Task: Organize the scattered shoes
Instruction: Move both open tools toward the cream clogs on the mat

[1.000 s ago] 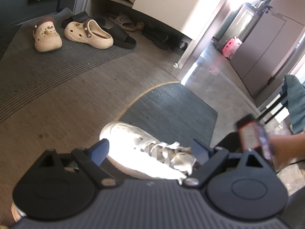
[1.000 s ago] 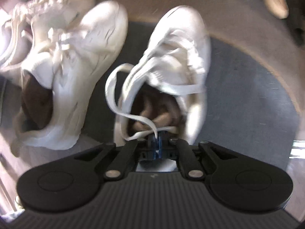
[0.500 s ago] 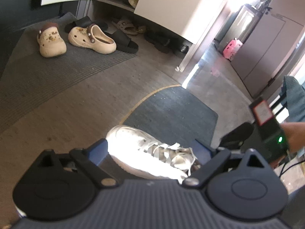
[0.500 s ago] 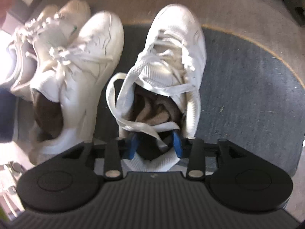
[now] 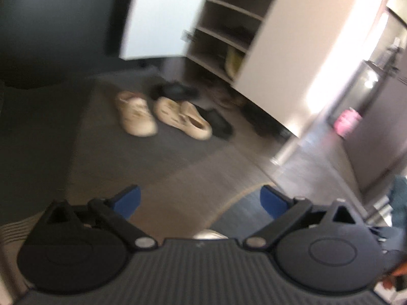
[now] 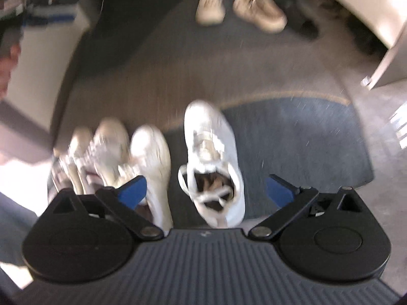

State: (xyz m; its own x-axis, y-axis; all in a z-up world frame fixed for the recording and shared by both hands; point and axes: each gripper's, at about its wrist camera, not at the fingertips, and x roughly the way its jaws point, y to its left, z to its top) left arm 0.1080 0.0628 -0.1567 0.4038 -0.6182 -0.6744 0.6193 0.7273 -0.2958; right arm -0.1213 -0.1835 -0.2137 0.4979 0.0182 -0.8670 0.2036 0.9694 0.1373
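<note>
My right gripper (image 6: 206, 190) is open and empty, raised above a white sneaker (image 6: 213, 157) that stands toe-forward on the dark blue mat (image 6: 305, 139). Its laces hang loose. To its left stand more white sneakers (image 6: 142, 157) side by side. My left gripper (image 5: 201, 200) is open and empty, held high over the floor; only a sliver of a white sneaker (image 5: 208, 235) shows below it. Two beige clogs (image 5: 183, 117) and a beige shoe (image 5: 134, 114) lie far ahead on the grey rug. The views are blurred.
An open shoe cabinet (image 5: 229, 33) with shelves and white doors (image 5: 300, 50) stands ahead. Black slides (image 5: 218, 124) and dark shoes lie at its foot. A pink object (image 5: 348, 124) sits down the hallway to the right. A person's hand (image 6: 7, 73) shows at the left.
My right gripper let go of the white sneaker's heel, opened wide and rose away. My left gripper tilted up and lifted, so the sneaker dropped almost out of its view.
</note>
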